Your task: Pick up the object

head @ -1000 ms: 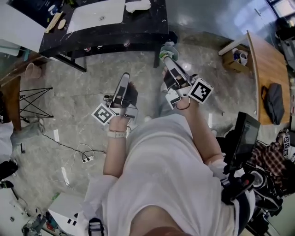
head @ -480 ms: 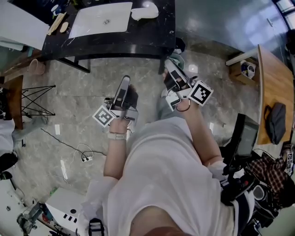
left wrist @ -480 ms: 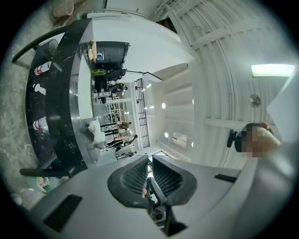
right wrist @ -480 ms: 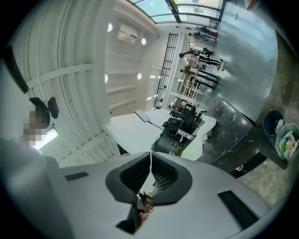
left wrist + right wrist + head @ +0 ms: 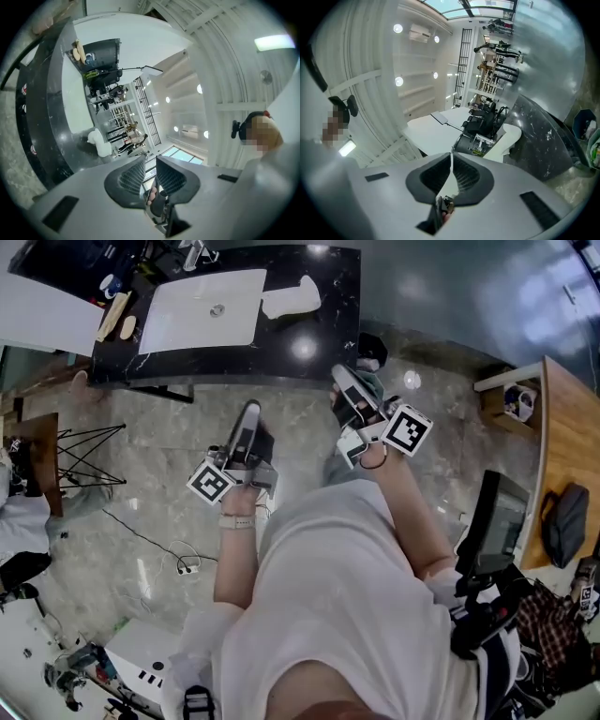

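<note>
I'm looking steeply down on a grey marbled floor point(image 5: 141, 474), with a long black desk point(image 5: 319, 334) across the top of the head view and a white sink point(image 5: 202, 310) set into it. Both tools are held over the floor on the near side of the desk, side by side and apart from each other. My left tool point(image 5: 250, 409) has its jaws opening, with only a slim gap so far and nothing in it. My right tool point(image 5: 339, 374) has its jaws pressed together on nothing. The white object point(image 5: 291, 298) lies on the desk just right of the sink, well apart from both tools, untouched
</note>
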